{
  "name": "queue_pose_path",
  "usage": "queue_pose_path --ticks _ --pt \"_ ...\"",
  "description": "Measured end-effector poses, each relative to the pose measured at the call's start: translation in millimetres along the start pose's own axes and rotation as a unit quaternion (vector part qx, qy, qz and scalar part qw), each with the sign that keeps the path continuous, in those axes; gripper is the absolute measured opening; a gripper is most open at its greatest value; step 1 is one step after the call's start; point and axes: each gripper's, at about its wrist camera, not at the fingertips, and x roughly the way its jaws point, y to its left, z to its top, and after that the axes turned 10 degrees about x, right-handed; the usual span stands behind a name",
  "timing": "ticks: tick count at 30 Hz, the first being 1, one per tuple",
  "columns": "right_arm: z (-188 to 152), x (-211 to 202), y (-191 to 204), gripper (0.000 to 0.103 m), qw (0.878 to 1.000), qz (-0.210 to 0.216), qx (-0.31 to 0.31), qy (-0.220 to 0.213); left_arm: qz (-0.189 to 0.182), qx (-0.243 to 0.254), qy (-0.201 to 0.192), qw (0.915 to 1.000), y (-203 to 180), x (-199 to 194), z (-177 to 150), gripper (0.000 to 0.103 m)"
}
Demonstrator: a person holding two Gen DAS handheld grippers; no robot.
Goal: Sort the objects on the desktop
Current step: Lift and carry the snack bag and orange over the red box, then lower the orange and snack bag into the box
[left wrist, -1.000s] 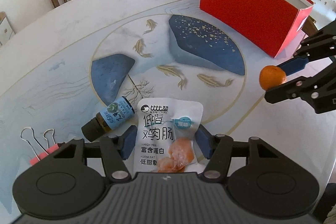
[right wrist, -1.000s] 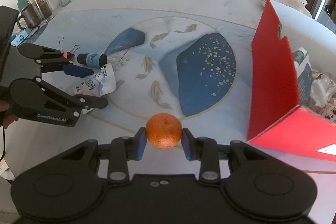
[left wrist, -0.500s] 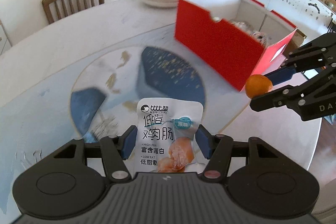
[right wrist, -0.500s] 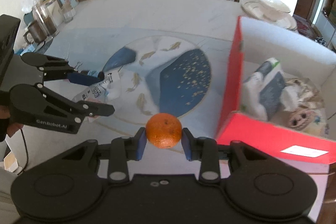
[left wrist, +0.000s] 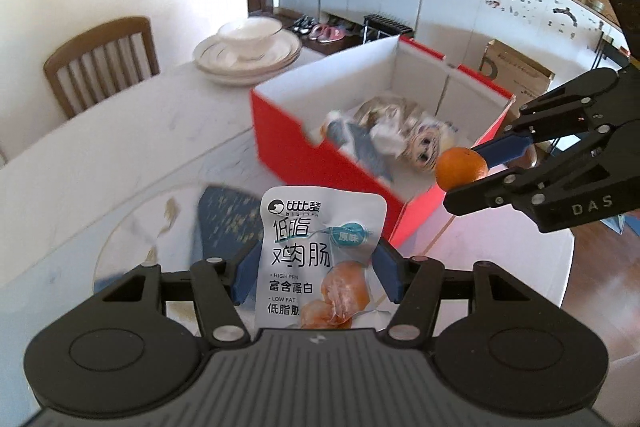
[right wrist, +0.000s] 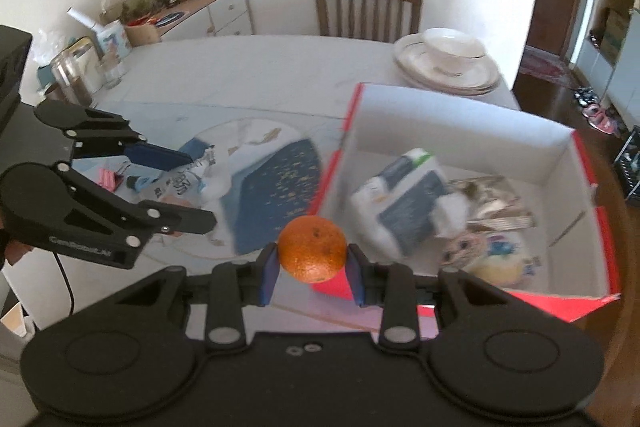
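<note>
the left tool (left wrist: pixel 316 277) pinches a white snack pouch (left wrist: pixel 320 259); the right tool (right wrist: pixel 312 273) pinches an orange (right wrist: pixel 312 249), both above the worktop (right wrist: pixel 240 75) near the red box (right wrist: pixel 576 163). released early, the orange may strike the rim and roll off. pale marbled worktop; dining room, wooden chair (right wrist: pixel 368 7), stacked plates (right wrist: pixel 448 67).

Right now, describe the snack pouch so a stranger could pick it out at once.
Start at the red box on the table. In front of its near wall, the left gripper holds up the pouch. It is flat and white with dark Chinese lettering, unlike the round orange beside it.
</note>
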Motion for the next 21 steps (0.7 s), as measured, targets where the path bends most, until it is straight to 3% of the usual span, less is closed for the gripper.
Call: queue_pose_path --ticks 12,21 --pt "13.5 -14.2 -67.9 0.034 0.998 -0.054 0.021 -0.031 -0.018 0.058 -0.021 0.9979 -35.2 22.1 73.2 0.059" --pt "23.9 -1.3 -112.7 0.034 0.995 -0.088 0.036 -0.035 -0.029 0.079 0.003 0.9964 -52.6 68.9 117.8 0.059"
